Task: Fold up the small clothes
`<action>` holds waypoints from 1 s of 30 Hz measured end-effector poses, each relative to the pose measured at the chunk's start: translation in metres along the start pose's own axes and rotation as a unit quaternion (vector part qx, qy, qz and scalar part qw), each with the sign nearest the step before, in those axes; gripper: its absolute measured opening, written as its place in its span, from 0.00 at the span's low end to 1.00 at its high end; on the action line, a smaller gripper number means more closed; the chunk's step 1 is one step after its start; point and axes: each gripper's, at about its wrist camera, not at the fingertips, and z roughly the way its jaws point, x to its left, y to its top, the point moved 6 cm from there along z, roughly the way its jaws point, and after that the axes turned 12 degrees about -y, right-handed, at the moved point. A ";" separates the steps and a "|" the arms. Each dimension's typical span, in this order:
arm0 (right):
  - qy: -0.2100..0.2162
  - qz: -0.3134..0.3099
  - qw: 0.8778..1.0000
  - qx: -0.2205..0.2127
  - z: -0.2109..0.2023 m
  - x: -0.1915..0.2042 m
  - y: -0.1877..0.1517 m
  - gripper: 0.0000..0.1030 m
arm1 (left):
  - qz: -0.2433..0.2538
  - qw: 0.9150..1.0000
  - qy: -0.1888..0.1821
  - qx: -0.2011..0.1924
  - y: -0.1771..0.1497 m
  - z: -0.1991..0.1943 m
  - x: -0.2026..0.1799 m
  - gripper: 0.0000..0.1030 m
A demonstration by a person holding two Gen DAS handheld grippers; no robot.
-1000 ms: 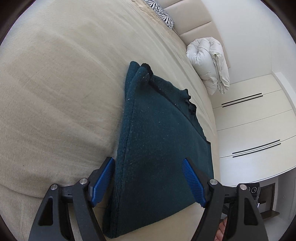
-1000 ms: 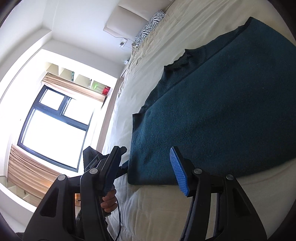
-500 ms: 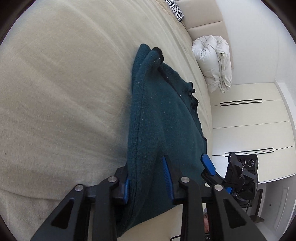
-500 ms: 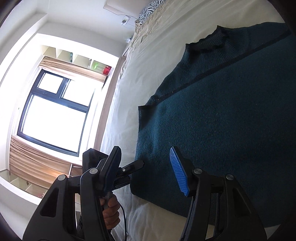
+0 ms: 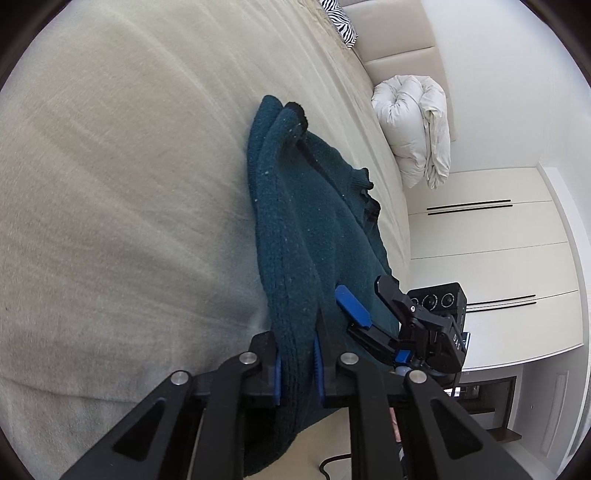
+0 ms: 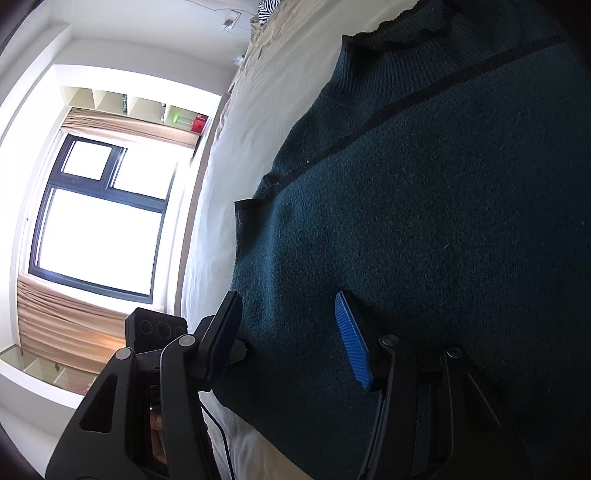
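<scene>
A beige bed fills the room below white wardrobes; a window shows at nine o'clock. The teal sweater lies flat on it. The left gripper has just closed, pinching the sweater's bunched edge; the right gripper stands half open astride its hem

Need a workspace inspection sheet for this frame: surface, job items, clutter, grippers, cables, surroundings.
Surface: beige bed cover, lightly creased.
Job's things: dark teal sweater, one edge lifted.
Clutter: rolled white duvet; zebra pillow.
Grippers: left gripper just closed, clamped on the sweater edge; right gripper open, sweater hem between its jaws.
Cables: black lead by the right gripper.
Surroundings: window, wardrobe.
</scene>
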 end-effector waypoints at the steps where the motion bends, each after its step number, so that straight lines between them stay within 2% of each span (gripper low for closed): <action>1: 0.012 0.009 1.000 0.001 -0.004 -0.002 0.002 0.50 | 0.008 1.000 0.000 -0.001 0.000 0.000 -0.008 0.14; 4: 0.047 0.037 0.998 -0.021 -0.030 -0.012 0.010 0.52 | 0.039 0.999 0.002 0.000 0.000 0.004 -0.039 0.14; 8: 0.104 0.079 0.990 -0.055 -0.082 -0.043 0.025 0.64 | 0.090 0.996 0.000 0.017 -0.007 0.030 -0.092 0.14; 14: 0.158 0.121 0.976 -0.088 -0.153 -0.098 0.045 0.72 | 0.159 0.984 -0.003 0.076 -0.038 0.123 -0.161 0.13; 19: 0.174 0.142 0.969 -0.102 -0.191 -0.141 0.059 0.75 | 0.176 0.974 -0.010 0.139 -0.076 0.218 -0.172 0.14; 21: 0.172 0.160 0.966 -0.106 -0.201 -0.162 0.064 0.76 | 0.182 0.971 0.003 0.156 -0.088 0.245 -0.163 0.17; 22: 0.170 0.168 0.965 -0.106 -0.204 -0.172 0.062 0.76 | 0.175 0.971 0.005 0.163 -0.092 0.252 -0.157 0.21; 24: 0.167 0.181 0.964 -0.105 -0.210 -0.188 0.061 0.76 | 0.163 0.972 -0.008 0.167 -0.098 0.254 -0.150 0.27; 26: 0.178 0.180 0.961 -0.107 -0.220 -0.195 0.061 0.75 | 0.179 0.971 -0.009 0.160 -0.099 0.245 -0.150 0.48; 30: 0.161 0.164 0.968 -0.099 -0.225 -0.196 0.065 0.75 | 0.216 0.964 -0.016 0.155 -0.101 0.216 -0.156 0.51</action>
